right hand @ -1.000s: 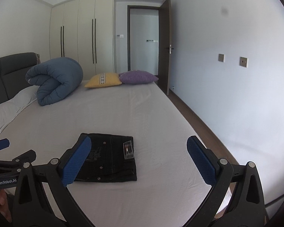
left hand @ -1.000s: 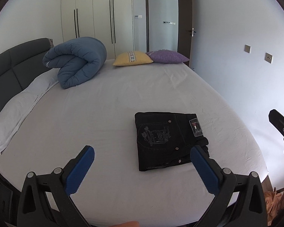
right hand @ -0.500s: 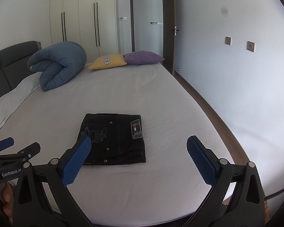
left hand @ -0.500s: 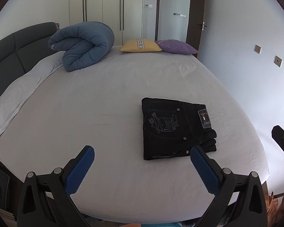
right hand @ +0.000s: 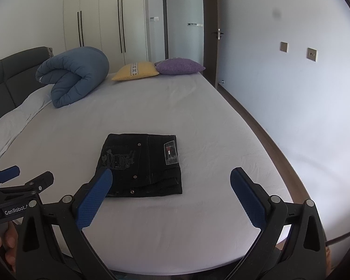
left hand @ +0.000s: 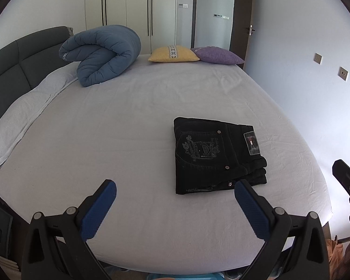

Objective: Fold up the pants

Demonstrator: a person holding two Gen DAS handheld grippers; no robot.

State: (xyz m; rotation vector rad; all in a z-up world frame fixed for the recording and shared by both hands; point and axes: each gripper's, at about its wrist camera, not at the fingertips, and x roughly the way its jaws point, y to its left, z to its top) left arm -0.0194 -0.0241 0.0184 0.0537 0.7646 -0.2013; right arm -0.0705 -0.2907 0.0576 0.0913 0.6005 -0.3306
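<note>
pants [left hand: 215, 155]: lying folded on bed [left hand: 119, 126], looking basically done
fingers: both grippers gaping wide, holding nothing
next: probably just backing off

We count one pair of folded black pants [left hand: 215, 155], two cushions, one yellow cushion [left hand: 173, 53] and one purple cushion [left hand: 218, 55], one rolled blue duvet [left hand: 100, 54], and two grippers, the left gripper [left hand: 175, 199] and the right gripper [right hand: 171, 189].

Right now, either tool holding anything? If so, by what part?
Nothing held. Left tool and right tool are both open and empty; the folded black pants lie untouched on the bed.
</note>
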